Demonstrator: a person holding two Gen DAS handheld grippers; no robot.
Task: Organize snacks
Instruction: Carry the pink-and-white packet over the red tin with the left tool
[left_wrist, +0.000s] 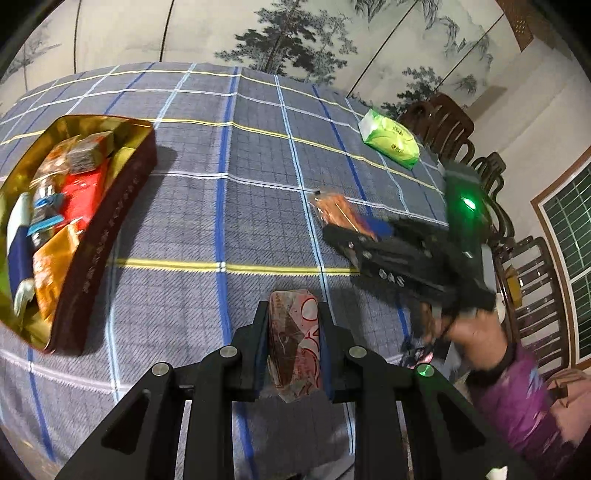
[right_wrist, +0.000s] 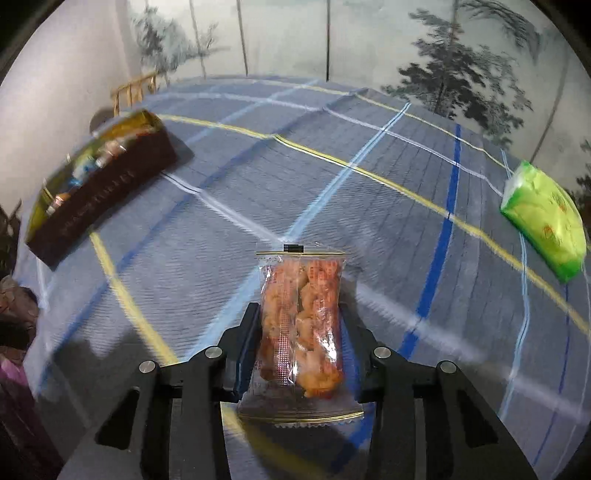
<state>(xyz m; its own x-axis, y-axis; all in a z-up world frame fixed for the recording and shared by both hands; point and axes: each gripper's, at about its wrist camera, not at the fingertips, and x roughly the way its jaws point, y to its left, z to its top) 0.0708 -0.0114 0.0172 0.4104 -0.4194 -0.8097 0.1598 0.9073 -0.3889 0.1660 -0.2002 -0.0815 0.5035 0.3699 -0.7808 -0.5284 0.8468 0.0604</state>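
My left gripper (left_wrist: 293, 314) is shut on a brown-and-pink wrapped snack (left_wrist: 295, 343), held above the checked tablecloth. My right gripper (right_wrist: 299, 314) is shut on a clear packet of orange fried snacks (right_wrist: 301, 328); it also shows in the left wrist view (left_wrist: 341, 230), with the packet (left_wrist: 338, 210) sticking out ahead of it. A dark red box with gold lining (left_wrist: 107, 236) lies at the left, holding several wrapped snacks (left_wrist: 79, 199). In the right wrist view the box (right_wrist: 99, 195) is at the far left.
A green tissue pack (left_wrist: 391, 138) lies at the far right of the table, also in the right wrist view (right_wrist: 546, 221). Wooden chairs (left_wrist: 491, 177) stand along the right edge. The blue-grey checked cloth (left_wrist: 229, 206) covers the table.
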